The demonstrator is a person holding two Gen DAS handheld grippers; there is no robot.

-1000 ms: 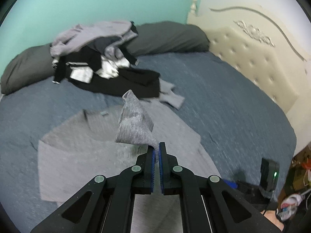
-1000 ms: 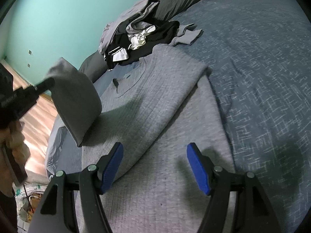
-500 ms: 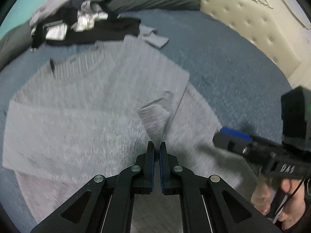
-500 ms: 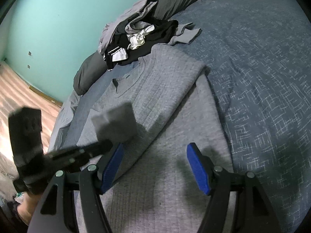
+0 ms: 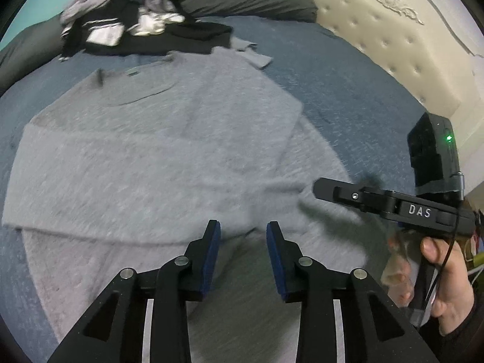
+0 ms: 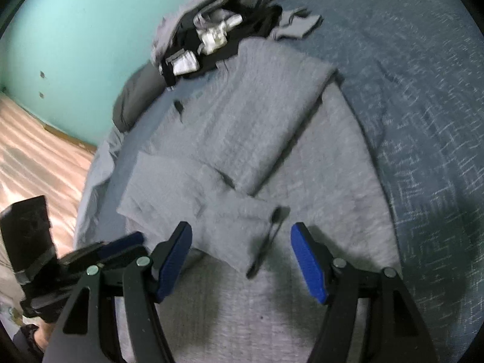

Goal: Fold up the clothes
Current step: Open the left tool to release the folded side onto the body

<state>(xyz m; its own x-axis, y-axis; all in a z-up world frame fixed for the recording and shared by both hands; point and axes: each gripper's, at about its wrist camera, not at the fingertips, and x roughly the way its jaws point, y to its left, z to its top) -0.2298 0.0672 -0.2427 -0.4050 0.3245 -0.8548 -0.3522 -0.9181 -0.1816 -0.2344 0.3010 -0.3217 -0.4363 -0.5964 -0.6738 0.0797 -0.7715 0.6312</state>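
Both my grippers, left [image 5: 242, 236] & right [image 6: 242, 248], hang w/ fingers apart, holding nothing, over the grey sweater [image 5: 145, 151] flat on the bed [image 5: 348, 84]; I'd smooth the sleeves [image 6: 193, 199] before folding the hem up.

A bed [image 5: 348, 90] in a blue-grey cover is filling most of the room. Behind it a cream tufted headboard [image 5: 402, 45] is standing, with a teal wall [image 6: 90, 30] running beside it. Wood flooring [image 6: 39, 151] is showing below that wall.
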